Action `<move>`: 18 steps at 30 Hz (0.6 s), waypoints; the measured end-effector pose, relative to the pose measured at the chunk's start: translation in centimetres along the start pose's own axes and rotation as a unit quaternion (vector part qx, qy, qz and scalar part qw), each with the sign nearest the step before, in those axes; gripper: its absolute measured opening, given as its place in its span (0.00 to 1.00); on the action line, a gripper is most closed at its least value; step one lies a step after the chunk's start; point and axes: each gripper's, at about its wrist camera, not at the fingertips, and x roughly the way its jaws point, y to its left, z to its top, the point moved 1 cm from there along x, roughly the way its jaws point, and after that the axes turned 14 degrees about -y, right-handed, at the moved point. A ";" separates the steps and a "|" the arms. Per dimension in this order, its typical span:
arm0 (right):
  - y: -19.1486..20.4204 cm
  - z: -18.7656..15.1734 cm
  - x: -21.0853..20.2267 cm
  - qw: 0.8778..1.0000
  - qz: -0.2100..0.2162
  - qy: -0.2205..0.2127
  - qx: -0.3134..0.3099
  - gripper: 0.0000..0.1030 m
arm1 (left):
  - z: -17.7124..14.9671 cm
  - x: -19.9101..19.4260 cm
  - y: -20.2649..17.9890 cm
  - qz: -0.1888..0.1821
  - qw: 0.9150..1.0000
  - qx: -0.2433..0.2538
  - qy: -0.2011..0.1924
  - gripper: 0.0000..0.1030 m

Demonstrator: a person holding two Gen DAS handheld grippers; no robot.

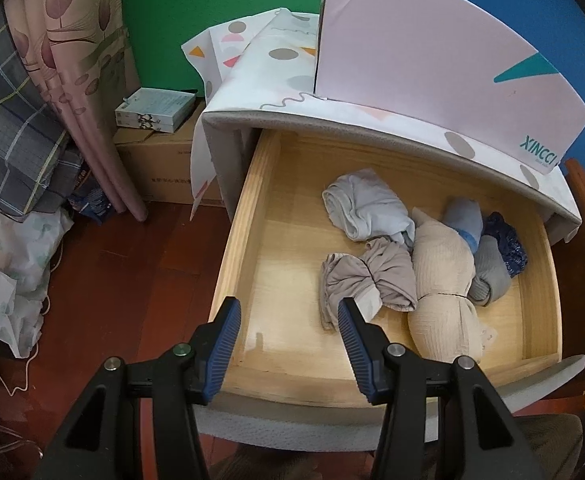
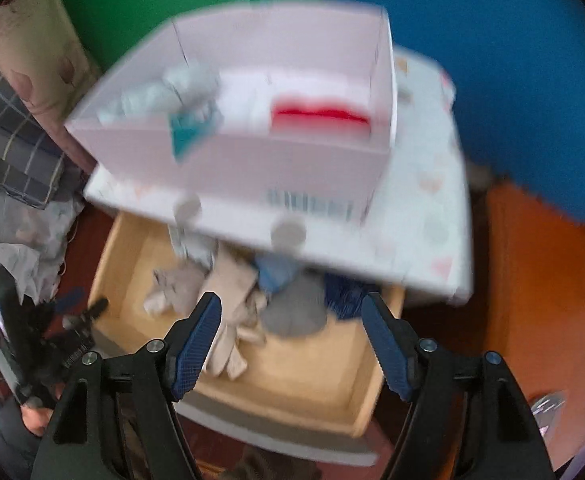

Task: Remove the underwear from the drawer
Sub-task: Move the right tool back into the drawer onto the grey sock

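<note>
The wooden drawer (image 1: 244, 216) stands pulled out with several rolled garments in it: a light blue one (image 1: 364, 204), a taupe one (image 1: 372, 276), a beige one (image 1: 444, 280), a grey one (image 1: 488, 272) and a navy one (image 1: 506, 244). My left gripper (image 1: 288, 308) hangs open over the drawer's front left part with nothing between its fingers. In the blurred right wrist view my right gripper (image 2: 290, 300) is open and empty above the drawer (image 2: 108, 256), over the grey roll (image 2: 292, 312). A pink box (image 2: 252, 160) on the cabinet holds a pale garment (image 2: 160, 96).
A patterned cloth (image 1: 276, 60) covers the cabinet top under the pink box (image 1: 432, 52). A cardboard carton (image 1: 156, 172), a curtain (image 1: 80, 80) and plaid bedding (image 1: 12, 120) crowd the left. Wooden furniture (image 2: 540, 280) stands at the right. The floor (image 1: 132, 260) is dark red wood.
</note>
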 end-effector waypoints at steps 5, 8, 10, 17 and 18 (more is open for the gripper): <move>-0.9 -3.5 5.9 0.998 -0.012 0.048 0.030 0.58 | 0.0 0.2 0.2 -0.002 1.000 -0.003 0.005 0.50; -1.7 -4.5 9.5 0.996 -0.022 0.069 0.057 0.56 | 0.0 0.1 0.3 -0.004 1.000 -0.006 0.004 0.50; -1.7 -4.7 11.3 0.995 -0.029 0.072 0.060 0.54 | 0.0 0.0 0.3 -0.003 1.000 -0.006 0.001 0.50; -0.7 -4.0 14.6 0.996 -0.048 0.058 0.042 0.54 | 0.1 0.1 0.3 -0.008 1.000 -0.007 0.003 0.50; -0.6 -4.0 14.9 0.996 -0.051 0.056 0.040 0.54 | 0.0 0.1 0.3 -0.008 1.000 -0.007 0.003 0.50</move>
